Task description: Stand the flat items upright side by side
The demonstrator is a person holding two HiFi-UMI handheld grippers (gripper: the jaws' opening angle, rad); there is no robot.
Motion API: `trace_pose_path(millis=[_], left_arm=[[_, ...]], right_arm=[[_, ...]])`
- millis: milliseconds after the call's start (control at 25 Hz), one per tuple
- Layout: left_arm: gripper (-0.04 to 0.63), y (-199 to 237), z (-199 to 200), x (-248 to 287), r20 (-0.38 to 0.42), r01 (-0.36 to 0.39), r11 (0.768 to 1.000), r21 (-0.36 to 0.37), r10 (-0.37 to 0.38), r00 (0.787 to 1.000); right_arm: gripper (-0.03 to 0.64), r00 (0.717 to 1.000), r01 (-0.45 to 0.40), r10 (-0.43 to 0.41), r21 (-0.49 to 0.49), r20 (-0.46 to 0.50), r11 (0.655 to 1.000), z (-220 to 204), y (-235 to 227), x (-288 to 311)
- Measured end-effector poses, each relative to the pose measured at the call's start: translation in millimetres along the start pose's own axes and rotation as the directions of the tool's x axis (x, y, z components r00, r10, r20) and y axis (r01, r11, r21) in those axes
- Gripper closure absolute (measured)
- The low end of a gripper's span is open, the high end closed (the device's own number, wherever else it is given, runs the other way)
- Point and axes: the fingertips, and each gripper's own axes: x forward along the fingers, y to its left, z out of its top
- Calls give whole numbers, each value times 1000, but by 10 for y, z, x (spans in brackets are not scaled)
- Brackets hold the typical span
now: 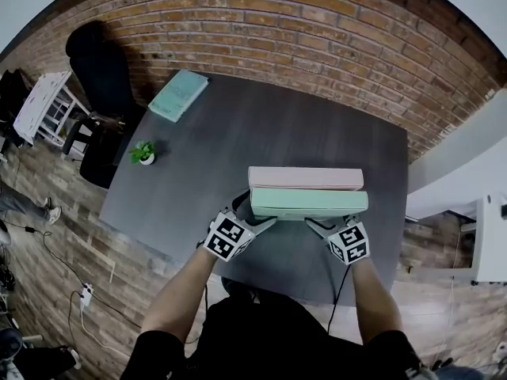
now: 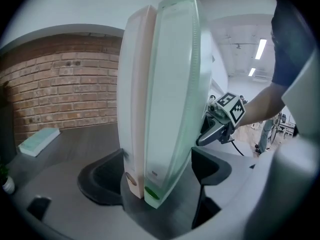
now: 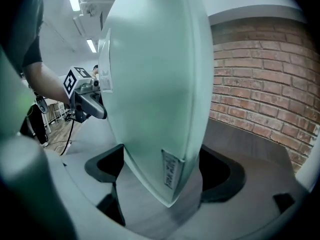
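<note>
A pink flat item (image 1: pixel 305 177) and a mint green flat item (image 1: pixel 309 203) stand on edge, side by side and touching, on the dark table (image 1: pixel 238 133), with the pink one farther from me. My left gripper (image 1: pixel 252 210) is at their left end. In the left gripper view both the pink item (image 2: pixel 135 99) and the green item (image 2: pixel 172 99) sit between the jaws, and a jaw rests against each outer face. My right gripper (image 1: pixel 333 222) is at the right end, its jaws against the green item (image 3: pixel 155 94). The pink one is hidden in that view.
A teal book (image 1: pixel 178 95) lies flat at the table's far left corner. A small potted plant (image 1: pixel 143 153) stands near the left edge. A black chair (image 1: pixel 99 70) and a white cart (image 1: pixel 43 105) stand beyond the left side. A brick wall runs behind.
</note>
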Motion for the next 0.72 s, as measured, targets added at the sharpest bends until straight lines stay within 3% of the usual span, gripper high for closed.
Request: trace_pose_path(millis=[720], left_arm=[[158, 3, -34, -15, -63, 7, 1000, -13, -8, 998]], right_arm=[[146, 999, -50, 50, 61, 13, 997, -31, -76, -96]])
